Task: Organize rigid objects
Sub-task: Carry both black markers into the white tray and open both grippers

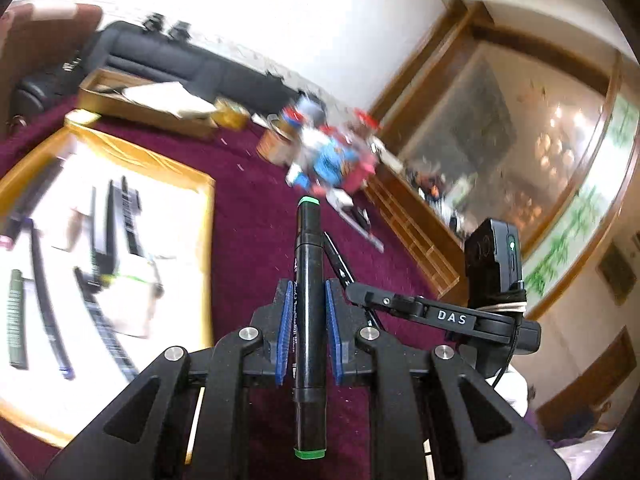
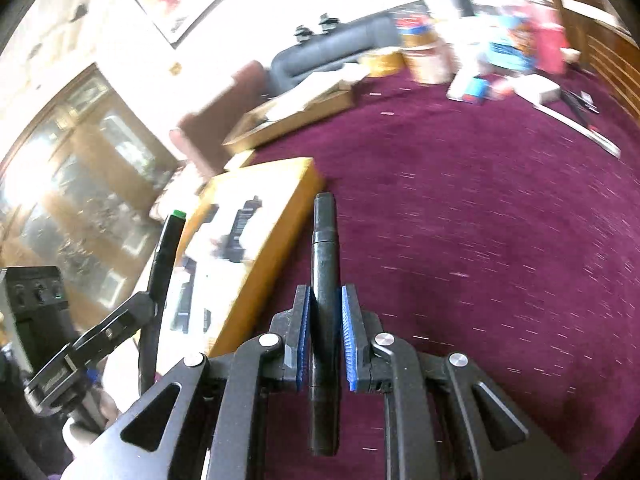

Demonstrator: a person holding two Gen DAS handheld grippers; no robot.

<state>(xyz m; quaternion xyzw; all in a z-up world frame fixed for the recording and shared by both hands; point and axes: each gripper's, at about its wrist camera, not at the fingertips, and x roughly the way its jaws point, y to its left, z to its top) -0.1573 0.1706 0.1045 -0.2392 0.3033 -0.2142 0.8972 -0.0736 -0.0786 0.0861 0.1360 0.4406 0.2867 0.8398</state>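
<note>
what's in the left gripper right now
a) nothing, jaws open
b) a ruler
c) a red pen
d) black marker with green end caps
d: in the left wrist view the left gripper has its jaws shut on a black marker with green caps at both ends.

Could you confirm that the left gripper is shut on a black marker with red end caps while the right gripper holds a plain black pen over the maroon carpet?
Not quite: the marker in the left gripper has green end caps, as the left wrist view shows. The rest stands: the right gripper holds a plain black pen over the maroon carpet.
</note>
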